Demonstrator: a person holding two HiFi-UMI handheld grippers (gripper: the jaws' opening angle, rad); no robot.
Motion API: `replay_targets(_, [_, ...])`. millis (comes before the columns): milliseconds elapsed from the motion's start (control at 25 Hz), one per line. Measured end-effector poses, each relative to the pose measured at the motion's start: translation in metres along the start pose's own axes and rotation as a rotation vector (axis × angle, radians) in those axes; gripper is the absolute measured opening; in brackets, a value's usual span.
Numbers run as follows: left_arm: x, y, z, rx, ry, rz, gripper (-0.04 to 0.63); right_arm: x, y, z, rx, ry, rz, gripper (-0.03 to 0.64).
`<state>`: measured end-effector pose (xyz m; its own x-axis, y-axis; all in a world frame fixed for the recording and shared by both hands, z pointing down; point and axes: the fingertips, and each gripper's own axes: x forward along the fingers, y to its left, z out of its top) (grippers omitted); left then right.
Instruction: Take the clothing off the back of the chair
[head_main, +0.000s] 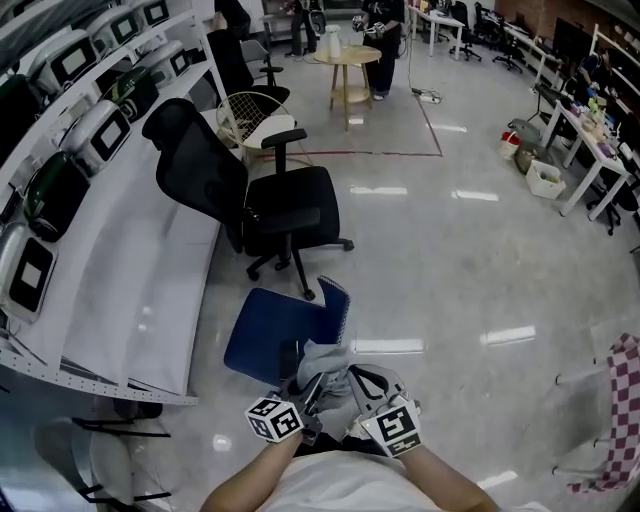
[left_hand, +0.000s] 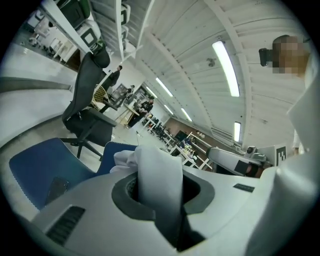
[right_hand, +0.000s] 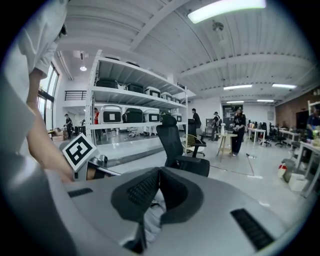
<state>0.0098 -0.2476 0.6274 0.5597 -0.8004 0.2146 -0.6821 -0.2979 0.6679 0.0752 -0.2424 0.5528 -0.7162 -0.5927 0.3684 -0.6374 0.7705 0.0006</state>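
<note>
A pale grey-white piece of clothing is bunched over the near edge of a blue chair, whose blue back stands just beyond it. My left gripper is shut on a fold of the clothing, which stands up between its jaws. In the left gripper view the blue chair lies below and behind. My right gripper is close beside the left one. Its jaws meet at the tips, with the clothing caught in the gap under them.
A black office chair stands beyond the blue one. White shelving with cases runs along the left. Further off are a wire chair and a round wooden table. A checked cloth hangs at the right edge.
</note>
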Motion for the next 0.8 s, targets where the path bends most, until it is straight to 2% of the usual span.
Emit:
replay_targets(360, [-0.023,-0.023,0.004,0.036,-0.058,0.041,0.082,0.003,0.020,-0.012,0.008,-0.006,0.094,0.017])
replay_targets(520, [-0.028,-0.030,0.011,0.055,-0.074,0.031,0.081,0.005,0.023,-0.015,0.000,-0.009,0.104,0.017])
replay_targets(720, [-0.042,-0.043,0.027,0.129,-0.116,0.036,0.080,0.003,0.034,-0.012,-0.003,-0.009,0.115,0.017])
replay_targets(800, [-0.050,-0.046,0.031,0.133,-0.127,0.027,0.080,0.002,0.040,-0.010,-0.008,-0.009,0.110,0.017])
